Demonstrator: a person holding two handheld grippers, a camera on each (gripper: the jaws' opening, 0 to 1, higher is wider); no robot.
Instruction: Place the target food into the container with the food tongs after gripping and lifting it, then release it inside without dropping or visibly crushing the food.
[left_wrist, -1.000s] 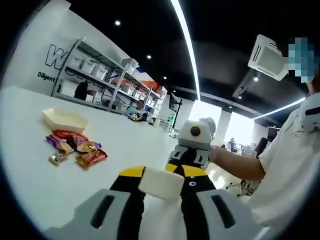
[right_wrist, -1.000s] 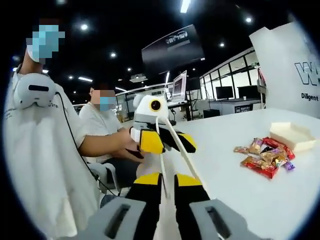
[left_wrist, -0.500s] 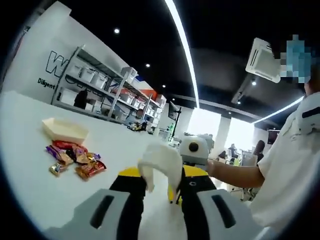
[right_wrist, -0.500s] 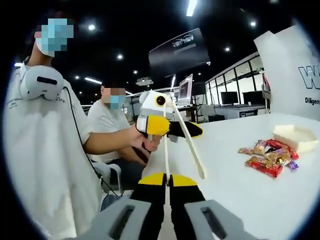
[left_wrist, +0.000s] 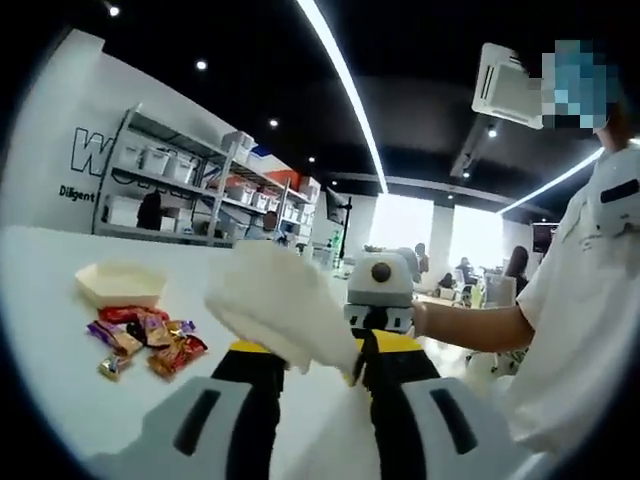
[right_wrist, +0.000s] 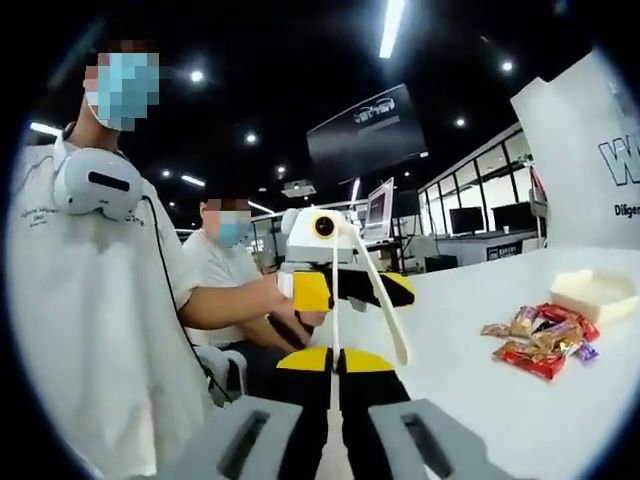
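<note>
Left gripper (left_wrist: 318, 365): clearly closed on the tongs (left_wrist: 280, 305), held up in the air, away from the table (left_wrist: 45, 330); seen also in the right gripper view (right_wrist: 345, 288), grasped by a hand (right_wrist: 290, 305).
Right gripper (right_wrist: 335, 362): jaws pressed together around one thin arm of the tongs (right_wrist: 372, 290); seen from the left gripper view (left_wrist: 380, 290) just behind the tongs.
Tongs: white, gripped between both grippers; the two arms spread apart toward the tip in the right gripper view; nothing held between them.
Candies (left_wrist: 140, 338): small pile in coloured wrappers, lay on the table, well apart from both grippers; seen also in the right gripper view (right_wrist: 540, 340).
Tray (left_wrist: 120, 283): pale and shallow, stood on the table just beside the candies, on their far side; seen also in the right gripper view (right_wrist: 592, 293); inside could not be seen.
Table: white, candies and tray on it.
Person (right_wrist: 90, 300): white shirt, headset around the neck, close to the grippers.
Second person (right_wrist: 225, 265): seated behind, white shirt.
Shelves (left_wrist: 190, 190): metal racks with boxes, behind the table.
</note>
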